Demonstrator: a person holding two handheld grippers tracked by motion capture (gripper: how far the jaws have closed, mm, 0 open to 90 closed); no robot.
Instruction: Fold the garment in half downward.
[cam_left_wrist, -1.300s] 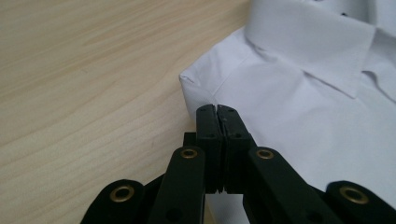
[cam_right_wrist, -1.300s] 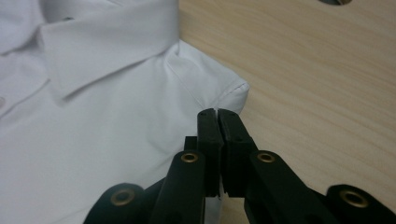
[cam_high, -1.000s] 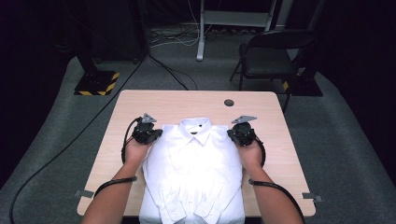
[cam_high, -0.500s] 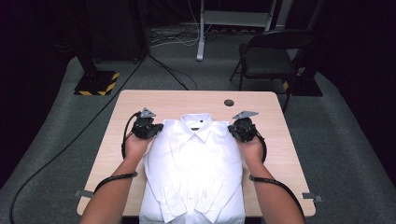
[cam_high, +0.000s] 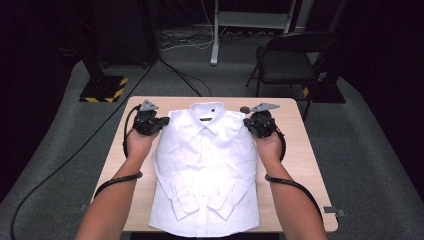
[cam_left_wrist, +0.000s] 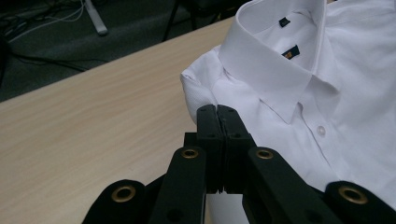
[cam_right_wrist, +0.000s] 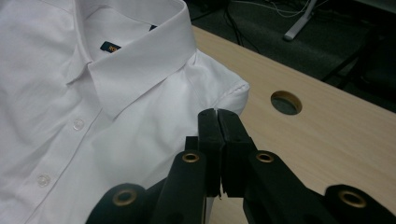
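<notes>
Since the earlier frames both hands are lifting the shoulders of the white shirt (cam_high: 206, 165) away from the table (cam_high: 295, 165), and the collar (cam_high: 207, 116) end is now sitting higher and closer to the far edge than before, while the lower part is staying spread on the wood.

No container is standing on the table; the round hole (cam_right_wrist: 286, 102) in the tabletop near the far right corner is lying bare, just beyond the shirt's shoulder.

The left gripper (cam_high: 159, 123) is pinching the shirt at its left shoulder, with the jaws pressed tightly together; in the left gripper view (cam_left_wrist: 217, 110) white cloth is showing just below the closed tips, and the shoulder seam is bunching up right in front of them. The right gripper (cam_high: 249, 126) is doing the same at the other shoulder, jaws closed on a fold of fabric, as the right gripper view (cam_right_wrist: 217, 113) is showing.

The person's left hand (cam_high: 139, 145) and right hand (cam_high: 269, 145) are reaching forward from the near edge, forearms stretching out on either side of the shirt, with the grippers pointing inward toward the collar. The folded sleeves (cam_high: 207, 197) are lying crossed over the lower front, and the hem is hanging at the near edge of the table.
</notes>
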